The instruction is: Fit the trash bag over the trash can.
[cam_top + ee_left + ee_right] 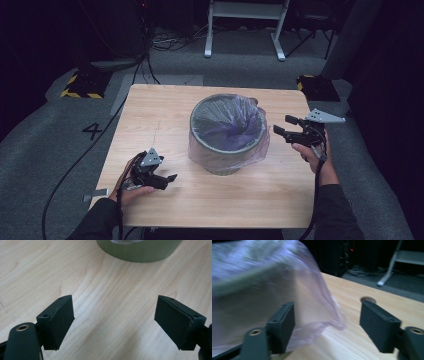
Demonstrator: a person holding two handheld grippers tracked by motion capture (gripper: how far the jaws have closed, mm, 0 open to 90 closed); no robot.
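Observation:
A round grey-green bin (220,161) lined with a translucent purple plastic bag (230,122) stands at the middle of the wooden table (150,115). The bag's edge drapes over the rim and down the bin's right side. My left gripper (169,181) rests low near the table's front left, pointing at the bin, jaws open with nothing between them. In the left gripper view the left gripper (115,315) stands over bare wood, the bin's base (140,251) ahead. My right gripper (283,125) hovers just right of the bin, open. The bag's loose skirt (262,290) hangs beside my right gripper (327,315), unpinched.
A small round hole (367,299) sits in the tabletop near the bin. On the grey floor behind are a white frame's legs (245,30), yellow-black striped blocks (80,87) and cables. A grey tab (97,194) sticks out at the table's front left corner.

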